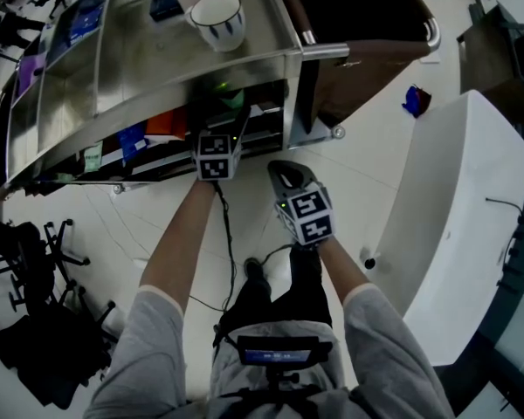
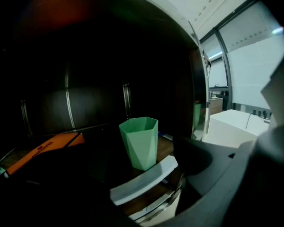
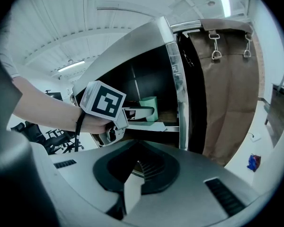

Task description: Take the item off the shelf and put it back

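I reach my left gripper (image 3: 141, 112) into the lower level of a metal shelf unit (image 1: 157, 77), its jaws spread wide and gripping nothing. Just ahead of them, upright on the brown shelf board (image 2: 166, 148), stands the green cup (image 2: 139, 142), a faceted tumbler that narrows toward its base. It sits in the gap the jaws frame, but neither pad presses on it. An orange packet (image 2: 42, 150) lies flat further left on the same level, well apart from the cup. My right gripper (image 1: 288, 177) hangs back outside the shelf with its jaws drawn together and nothing between them. The cup looks like thin moulded plastic, so I judge it light, stiff and fairly smooth, and easy to tip if one jaw nudges it first. I cannot see inside, so I cannot say whether it is empty. Because the walls taper, a low grip might squeeze it upward and out. I would close on two opposite flat facets around mid-height or a little above, with only gentle pressure, and keep it upright.
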### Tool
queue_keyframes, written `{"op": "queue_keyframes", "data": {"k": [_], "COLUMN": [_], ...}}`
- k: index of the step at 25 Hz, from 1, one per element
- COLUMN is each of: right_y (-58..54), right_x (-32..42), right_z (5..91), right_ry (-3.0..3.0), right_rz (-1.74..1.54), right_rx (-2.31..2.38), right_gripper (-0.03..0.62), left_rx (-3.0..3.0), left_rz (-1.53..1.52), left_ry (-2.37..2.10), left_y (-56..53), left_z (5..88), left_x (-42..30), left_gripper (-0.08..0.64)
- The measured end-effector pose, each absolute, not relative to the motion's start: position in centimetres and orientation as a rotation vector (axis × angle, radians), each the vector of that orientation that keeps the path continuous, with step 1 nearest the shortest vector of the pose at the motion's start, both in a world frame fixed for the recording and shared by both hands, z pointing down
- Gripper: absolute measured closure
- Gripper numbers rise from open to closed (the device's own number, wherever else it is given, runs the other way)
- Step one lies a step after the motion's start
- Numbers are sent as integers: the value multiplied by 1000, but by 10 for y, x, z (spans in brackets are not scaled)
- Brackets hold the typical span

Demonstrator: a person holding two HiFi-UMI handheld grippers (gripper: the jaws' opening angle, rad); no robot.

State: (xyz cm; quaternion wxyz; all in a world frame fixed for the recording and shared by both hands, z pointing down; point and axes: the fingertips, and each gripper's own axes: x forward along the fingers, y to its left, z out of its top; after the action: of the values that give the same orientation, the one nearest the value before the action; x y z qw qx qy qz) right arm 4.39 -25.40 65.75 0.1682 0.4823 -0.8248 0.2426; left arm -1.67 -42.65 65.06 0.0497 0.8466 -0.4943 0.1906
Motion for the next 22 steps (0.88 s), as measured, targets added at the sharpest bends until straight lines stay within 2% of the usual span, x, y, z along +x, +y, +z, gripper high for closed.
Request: {"op": "queue_keyframes", "data": {"k": [13, 17, 22], "right_y": [-190, -157, -121], "right_x": [20, 10, 12], "right_z": [600, 574, 540], "right_ry": [-2325, -2312, -2295], "right_rz": [646, 609, 591], "right_rx": [1454, 1486, 1554], "right_gripper": [581, 581, 581], "left_rx": [2493, 2486, 2450], "left_rz": [574, 575, 564], "left_ry": [-1435, -1427, -1465], "left_y": [-283, -222, -164], "left_z": [596, 566, 533], "left_x": [-94, -134, -183], "left_gripper": [169, 295, 383]}}
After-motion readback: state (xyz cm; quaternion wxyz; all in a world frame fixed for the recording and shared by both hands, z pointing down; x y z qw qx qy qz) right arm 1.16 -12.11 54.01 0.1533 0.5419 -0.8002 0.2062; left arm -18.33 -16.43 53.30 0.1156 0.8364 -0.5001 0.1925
